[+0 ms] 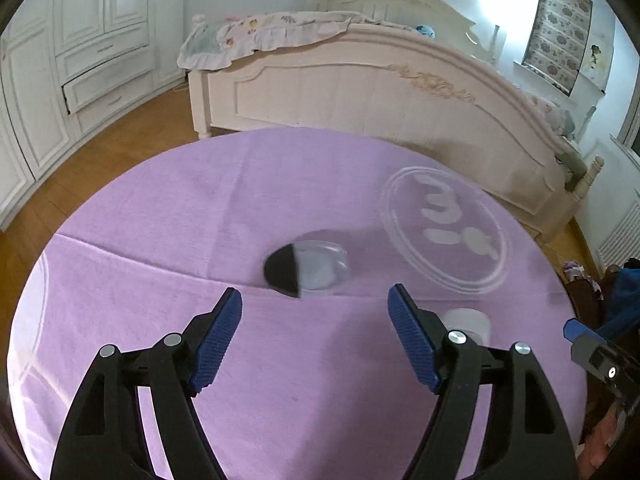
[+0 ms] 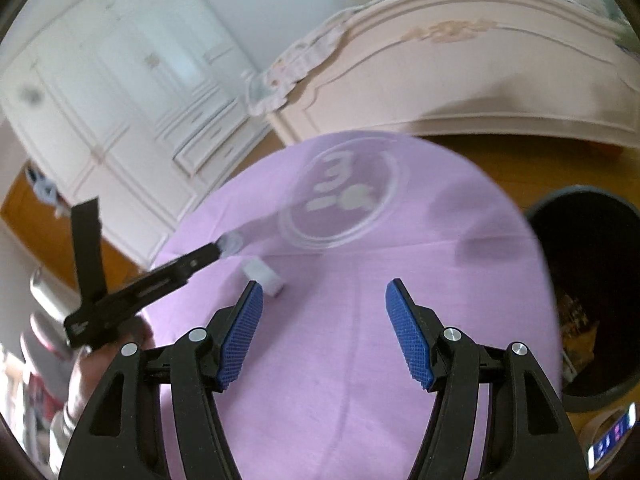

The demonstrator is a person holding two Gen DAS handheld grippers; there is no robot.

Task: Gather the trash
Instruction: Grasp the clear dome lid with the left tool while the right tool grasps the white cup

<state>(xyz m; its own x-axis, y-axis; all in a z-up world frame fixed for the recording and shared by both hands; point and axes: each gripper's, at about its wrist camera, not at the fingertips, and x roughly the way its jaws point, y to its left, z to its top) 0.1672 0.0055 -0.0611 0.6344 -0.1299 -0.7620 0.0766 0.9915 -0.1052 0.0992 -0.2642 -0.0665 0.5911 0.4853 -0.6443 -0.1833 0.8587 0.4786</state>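
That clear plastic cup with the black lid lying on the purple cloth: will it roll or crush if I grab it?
The cup lies on its side, so a nudge probably rolls it. Its thin clear wall looks light and crushable; grip gently.

Cream bed, white wardrobe, purple tablecloth

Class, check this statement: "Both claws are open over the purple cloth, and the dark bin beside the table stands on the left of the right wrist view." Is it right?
Not quite. The right wrist view shows the bin on the right, not the left. The rest holds: the left claw and right claw are both open over the purple cloth, with nothing between the fingers.
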